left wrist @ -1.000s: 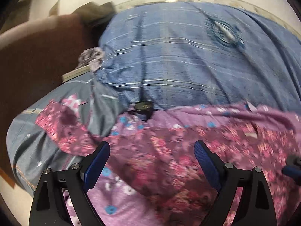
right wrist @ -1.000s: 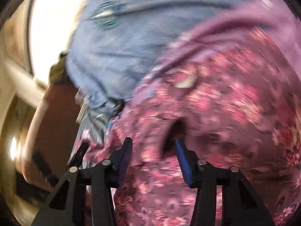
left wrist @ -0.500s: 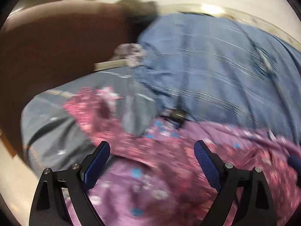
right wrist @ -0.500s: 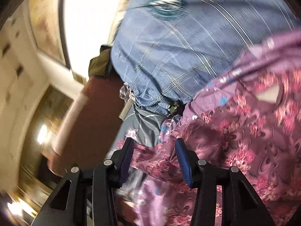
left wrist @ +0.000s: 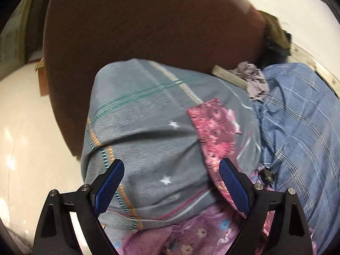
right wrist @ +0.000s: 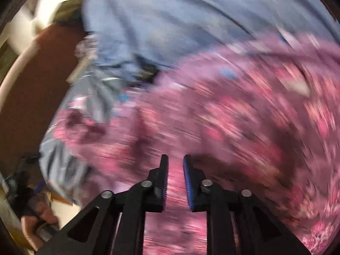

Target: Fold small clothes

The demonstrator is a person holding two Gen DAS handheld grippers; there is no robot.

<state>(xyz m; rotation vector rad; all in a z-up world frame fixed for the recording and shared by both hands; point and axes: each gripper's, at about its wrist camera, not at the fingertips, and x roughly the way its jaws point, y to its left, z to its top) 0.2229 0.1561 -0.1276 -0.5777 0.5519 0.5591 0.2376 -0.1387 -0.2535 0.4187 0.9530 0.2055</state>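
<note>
Pink floral garment [right wrist: 244, 127] spread right under right tool [right wrist: 176, 176], nearly clenched, grip on cloth unclear; left tool [left wrist: 171, 180] released over grey cloth [left wrist: 148, 127], garment to its right.

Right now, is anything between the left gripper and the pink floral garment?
Yes. The open left gripper faces a grey striped cloth lying over the pink floral garment, which shows only right of it and below.

Around my work: bedding and a brown headboard.
Brown headboard [left wrist: 148, 25] fills my upper frame; blue plaid sheet [left wrist: 301, 116] right, small black object [left wrist: 268, 175] on it.
</note>
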